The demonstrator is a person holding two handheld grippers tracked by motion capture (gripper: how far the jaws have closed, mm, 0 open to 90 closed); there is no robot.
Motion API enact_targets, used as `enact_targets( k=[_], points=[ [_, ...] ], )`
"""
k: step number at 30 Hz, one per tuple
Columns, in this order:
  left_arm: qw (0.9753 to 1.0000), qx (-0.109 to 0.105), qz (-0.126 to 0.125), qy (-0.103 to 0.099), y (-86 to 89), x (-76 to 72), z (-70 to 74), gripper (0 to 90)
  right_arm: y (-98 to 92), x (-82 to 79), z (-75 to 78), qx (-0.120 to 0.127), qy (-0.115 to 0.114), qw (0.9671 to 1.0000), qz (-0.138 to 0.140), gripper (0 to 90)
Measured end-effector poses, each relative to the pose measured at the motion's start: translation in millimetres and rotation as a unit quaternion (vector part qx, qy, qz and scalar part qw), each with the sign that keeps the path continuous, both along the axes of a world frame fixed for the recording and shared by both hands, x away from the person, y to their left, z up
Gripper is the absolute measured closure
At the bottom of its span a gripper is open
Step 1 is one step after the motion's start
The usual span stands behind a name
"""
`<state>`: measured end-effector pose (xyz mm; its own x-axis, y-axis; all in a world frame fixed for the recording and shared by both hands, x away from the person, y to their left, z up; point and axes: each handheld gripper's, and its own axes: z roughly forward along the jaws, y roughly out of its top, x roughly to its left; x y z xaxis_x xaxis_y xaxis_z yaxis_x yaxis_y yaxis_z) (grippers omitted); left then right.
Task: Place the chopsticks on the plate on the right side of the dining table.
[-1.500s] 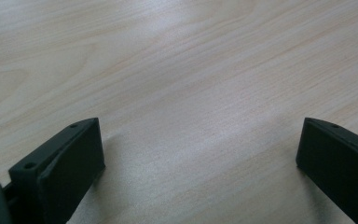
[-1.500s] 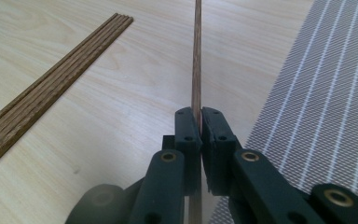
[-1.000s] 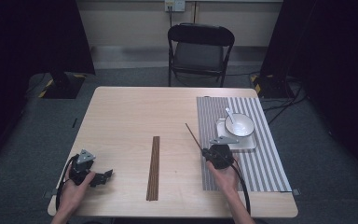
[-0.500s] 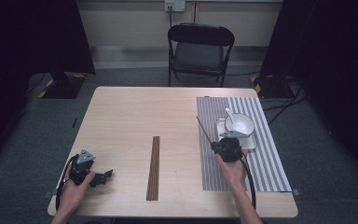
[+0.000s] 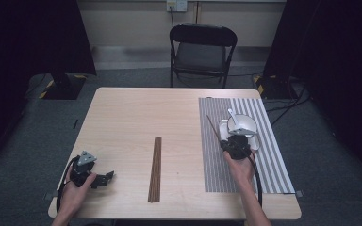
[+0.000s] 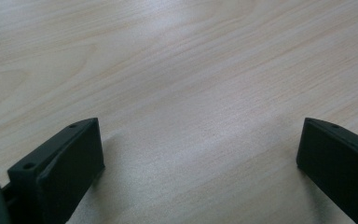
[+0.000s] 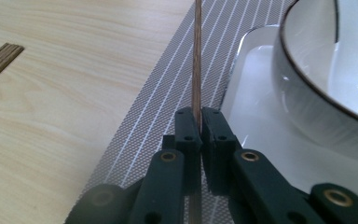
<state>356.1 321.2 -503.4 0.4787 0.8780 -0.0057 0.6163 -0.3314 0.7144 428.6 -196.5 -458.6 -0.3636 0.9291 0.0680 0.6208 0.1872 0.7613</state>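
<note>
The right gripper is pinching a chopstick beside the bowl, seemingly to set it there, while the left gripper is resting spread on the table.

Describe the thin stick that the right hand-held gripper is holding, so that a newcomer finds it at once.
Look at the striped grey placemat on the right side of the table. Near its left edge, beside the white bowl, the right hand-held gripper pinches one chopstick. Unlike the bundle of brown sticks lying flat mid-table, it is single and lifted.
</note>
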Motion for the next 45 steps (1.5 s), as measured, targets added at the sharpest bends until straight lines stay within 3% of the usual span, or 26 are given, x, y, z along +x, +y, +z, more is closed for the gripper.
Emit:
enact_targets(
  k=[5,18,36,38,39,45],
  points=[
    [1.0000,0.000,0.000,0.000,0.0,0.0,0.0,0.0,-4.2,3.3,5.3,-0.008,-0.005,0.9999,-0.008,86.1],
    [1.0000,0.000,0.000,0.000,0.0,0.0,0.0,0.0,-15.4,12.8,-4.5,-0.025,0.006,0.9992,-0.030,86.1],
    [1.0000,0.000,0.000,0.000,0.0,0.0,0.0,0.0,-15.6,16.5,-12.3,-0.041,0.012,0.9985,-0.035,85.8],
    [1.0000,0.000,0.000,0.000,0.0,0.0,0.0,0.0,-15.0,16.1,-12.2,-0.042,0.013,0.9984,-0.035,83.8],
    [1.0000,0.000,0.000,0.000,0.0,0.0,0.0,0.0,-14.6,15.1,-13.2,-0.048,0.013,0.9981,-0.037,75.7],
    [1.0000,0.000,0.000,0.000,0.0,0.0,0.0,0.0,-14.3,8.0,-16.4,-0.047,0.008,0.9980,-0.042,71.9]
  ],
)
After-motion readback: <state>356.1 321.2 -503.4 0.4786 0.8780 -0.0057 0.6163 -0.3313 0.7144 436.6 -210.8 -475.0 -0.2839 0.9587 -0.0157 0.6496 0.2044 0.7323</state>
